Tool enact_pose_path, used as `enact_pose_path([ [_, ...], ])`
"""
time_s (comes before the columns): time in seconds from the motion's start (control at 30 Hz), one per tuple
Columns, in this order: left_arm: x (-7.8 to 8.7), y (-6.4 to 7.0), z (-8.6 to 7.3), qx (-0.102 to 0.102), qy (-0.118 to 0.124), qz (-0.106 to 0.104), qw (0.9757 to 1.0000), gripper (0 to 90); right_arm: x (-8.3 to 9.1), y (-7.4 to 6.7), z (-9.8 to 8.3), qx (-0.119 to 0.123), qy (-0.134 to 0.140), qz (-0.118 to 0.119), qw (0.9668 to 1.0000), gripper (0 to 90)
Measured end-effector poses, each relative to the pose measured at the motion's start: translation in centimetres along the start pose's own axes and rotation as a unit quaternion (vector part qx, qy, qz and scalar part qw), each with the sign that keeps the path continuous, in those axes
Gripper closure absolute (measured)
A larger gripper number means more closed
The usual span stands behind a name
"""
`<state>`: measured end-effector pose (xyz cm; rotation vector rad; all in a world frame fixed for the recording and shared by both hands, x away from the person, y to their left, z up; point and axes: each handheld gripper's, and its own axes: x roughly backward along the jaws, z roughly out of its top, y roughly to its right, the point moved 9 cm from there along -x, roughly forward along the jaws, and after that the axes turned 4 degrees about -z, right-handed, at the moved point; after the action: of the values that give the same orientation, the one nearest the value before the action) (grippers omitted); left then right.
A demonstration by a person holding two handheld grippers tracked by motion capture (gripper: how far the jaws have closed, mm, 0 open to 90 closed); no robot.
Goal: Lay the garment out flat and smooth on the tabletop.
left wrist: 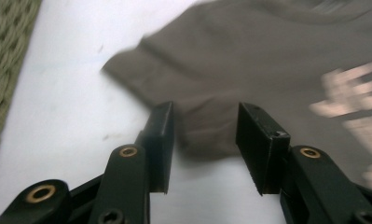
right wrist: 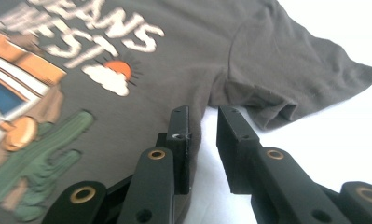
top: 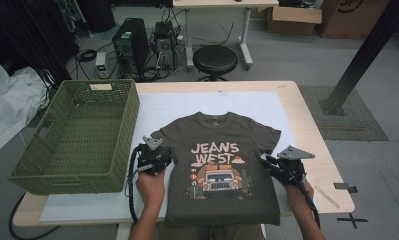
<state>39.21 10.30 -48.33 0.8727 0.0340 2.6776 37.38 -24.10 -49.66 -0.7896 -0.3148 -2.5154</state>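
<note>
While both grippers sit at the shirt's sides, the green woven basket point(top: 77, 137) stands well off to the outside of the left gripper point(top: 153, 152), on the table's left edge. Its floor shows bare weave; a pale label sits on its far rim.

T-shirt point(top: 222, 165): dark brown, flat, print side up, "JEANS WEST" over a jeep graphic, collar pointing away from the person, hem hanging off the near edge.

Left gripper: jaws spread. In the left gripper view the underarm fold of the left sleeve point(left wrist: 141, 70) lies between and just beyond the tips; pads not pressing on it. Basket weave is at that view's far left.

Right gripper point(top: 282, 167): jaws apart by a narrow gap. In the right gripper view the shirt's side edge under the right sleeve point(right wrist: 295, 74) sits in front of the gap, white mat visible between the pads. One jaw lies over the cloth. No pinch seen.

Surface: white mat point(top: 157, 107) on a light wooden table point(top: 332, 170).

Room past the jaws: grey floor, black round stool point(top: 215, 59), computer tower point(top: 130, 44) with cables, cardboard boxes point(top: 294, 19), black slanted strut point(top: 367, 52) at right.
</note>
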Motion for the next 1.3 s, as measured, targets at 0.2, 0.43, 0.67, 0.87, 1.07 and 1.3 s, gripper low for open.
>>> enact_pose_path([
  [0.2,-1.3,3.4,-1.3,-0.033,-0.048,-0.037,0.9976,57.9,-0.6,-1.9,0.6,0.012,-0.006,0.026,0.9996,73.2],
  [0.43,-1.5,1.6,-2.1,-0.019,-0.054,0.002,0.9984,62.1,-0.7,-1.4,-0.6,0.006,-0.024,0.022,0.9995,71.7],
  [0.67,-0.3,0.9,-1.1,0.001,0.018,-0.009,0.9998,43.7,0.0,-0.4,-0.1,-0.034,0.017,0.014,0.9992,64.1],
  [0.87,1.6,0.0,0.9,0.036,0.099,-0.027,0.9941,16.0,1.3,1.4,0.2,-0.072,0.071,-0.013,0.9947,40.2],
  [1.07,2.4,-0.3,1.9,0.040,0.116,-0.042,0.9916,15.9,2.0,3.5,1.0,-0.100,0.077,-0.043,0.9911,23.7],
  [1.3,3.2,-1.1,3.3,0.040,0.110,-0.047,0.9920,15.9,3.1,5.3,2.1,-0.112,0.078,-0.061,0.9888,20.3],
])
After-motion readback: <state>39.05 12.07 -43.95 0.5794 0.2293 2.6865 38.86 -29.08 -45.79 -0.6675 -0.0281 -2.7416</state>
